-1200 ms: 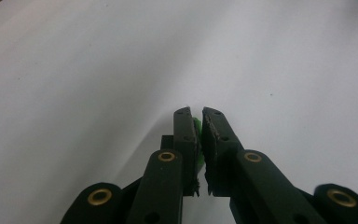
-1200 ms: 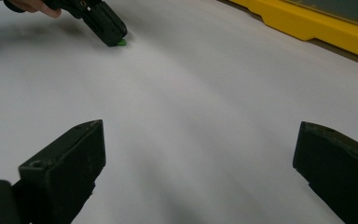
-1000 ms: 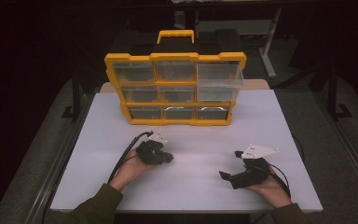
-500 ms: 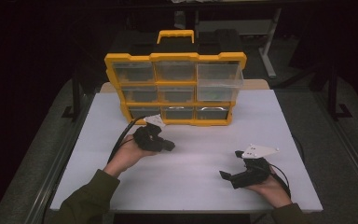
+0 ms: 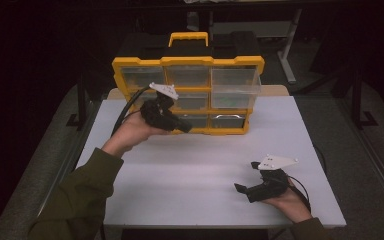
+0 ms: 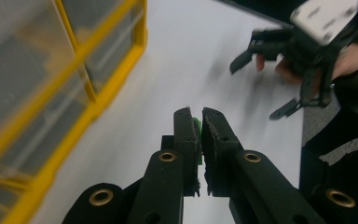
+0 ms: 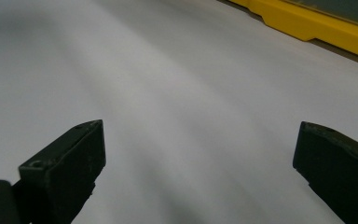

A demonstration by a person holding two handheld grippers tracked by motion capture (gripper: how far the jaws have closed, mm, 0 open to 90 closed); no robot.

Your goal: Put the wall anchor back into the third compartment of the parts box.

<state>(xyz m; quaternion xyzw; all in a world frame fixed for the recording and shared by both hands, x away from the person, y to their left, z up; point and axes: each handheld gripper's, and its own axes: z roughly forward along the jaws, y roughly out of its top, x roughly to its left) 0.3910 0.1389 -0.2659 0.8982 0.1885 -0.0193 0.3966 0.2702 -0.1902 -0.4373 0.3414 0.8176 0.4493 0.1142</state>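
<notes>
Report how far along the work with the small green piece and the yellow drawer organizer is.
Done: the left gripper has its jaws shut on a small green piece and is raised in front of the yellow drawer organizer. In hand: carrying it toward the drawers. Left: no drawer looks pulled out, so one must be opened and the piece dropped in. The right gripper rests open on the white table.

One yellow organizer box (image 5: 187, 95) stands on one white table (image 5: 200, 170). Its front shows nine clear drawers (image 5: 232, 80), three rows of three, and it has one yellow handle (image 5: 188, 38) on top. Two grippers are in view: the left gripper (image 5: 182, 125) and the right gripper (image 5: 245, 177). One small green piece (image 6: 197, 133) sits between the left one's jaws.
</notes>
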